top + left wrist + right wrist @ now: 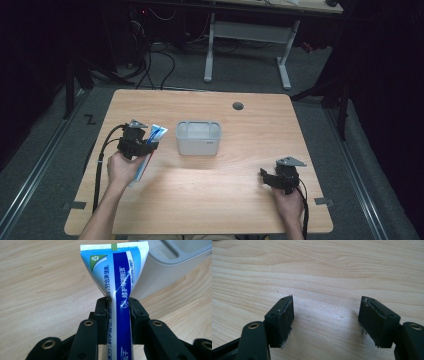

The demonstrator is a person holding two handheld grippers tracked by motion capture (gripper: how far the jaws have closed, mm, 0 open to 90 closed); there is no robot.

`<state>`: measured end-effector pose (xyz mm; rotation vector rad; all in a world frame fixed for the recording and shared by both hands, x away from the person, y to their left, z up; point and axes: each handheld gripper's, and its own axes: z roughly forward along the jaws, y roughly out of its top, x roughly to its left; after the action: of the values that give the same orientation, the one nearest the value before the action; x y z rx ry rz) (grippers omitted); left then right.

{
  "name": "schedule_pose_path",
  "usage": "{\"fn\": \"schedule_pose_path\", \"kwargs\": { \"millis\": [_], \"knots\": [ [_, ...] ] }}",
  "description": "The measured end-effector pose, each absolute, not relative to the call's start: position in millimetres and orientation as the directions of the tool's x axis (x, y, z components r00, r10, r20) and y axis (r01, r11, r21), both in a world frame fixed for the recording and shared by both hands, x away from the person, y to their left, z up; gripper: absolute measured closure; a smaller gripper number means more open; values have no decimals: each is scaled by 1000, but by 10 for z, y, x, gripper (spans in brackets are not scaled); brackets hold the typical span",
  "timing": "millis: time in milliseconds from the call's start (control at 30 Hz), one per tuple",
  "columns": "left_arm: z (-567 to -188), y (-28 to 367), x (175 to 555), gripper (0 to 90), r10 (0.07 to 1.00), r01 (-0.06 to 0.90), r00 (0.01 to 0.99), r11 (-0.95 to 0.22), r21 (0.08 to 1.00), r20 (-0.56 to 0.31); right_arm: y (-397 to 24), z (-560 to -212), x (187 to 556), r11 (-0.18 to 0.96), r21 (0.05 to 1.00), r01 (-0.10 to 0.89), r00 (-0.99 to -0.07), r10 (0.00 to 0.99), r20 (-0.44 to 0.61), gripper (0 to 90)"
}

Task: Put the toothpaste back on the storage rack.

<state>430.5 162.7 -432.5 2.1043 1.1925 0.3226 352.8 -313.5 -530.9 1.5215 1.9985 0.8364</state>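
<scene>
Done: left hand-held gripper (117, 322) is clenched on the toothpaste tube (117, 280), lifted off the tabletop (225, 200).
Left: putting it into the grey bin (198, 138) just beside, I judge.
Right hand-held gripper (325, 320): released — jaws apart, nothing between.

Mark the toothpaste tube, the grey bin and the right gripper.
toothpaste tube (117, 277): left gripper view, on the flat crimped end.
grey bin (198, 145): high view, on the front wall.
right gripper (325, 322): right gripper view, midway between its open jaws.

Dim room, grey carpet floor (45, 150), white-legged desk (250, 35) behind the wooden table (210, 200), tangled cables (150, 60).
</scene>
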Motion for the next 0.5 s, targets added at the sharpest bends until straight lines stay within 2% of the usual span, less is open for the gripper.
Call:
{"fn": "schedule_pose_path", "kwargs": {
  "millis": [200, 300, 500],
  "knots": [
    [-4189, 1626, 4267, 723, 808, 632, 569, -314, 709, -149, -3134, -5310, 3526, 190, 721, 666, -258, 966, -16, 285],
    [-4128, 1577, 4270, 723, 804, 616, 580, -326, 717, -133, -3134, -5310, 3526, 190, 721, 666, -258, 966, -16, 285],
    [-4068, 1497, 4272, 721, 781, 600, 605, -320, 733, -154, -3135, -5310, 3525, 191, 721, 666, -259, 966, -17, 285]
  ]
}}
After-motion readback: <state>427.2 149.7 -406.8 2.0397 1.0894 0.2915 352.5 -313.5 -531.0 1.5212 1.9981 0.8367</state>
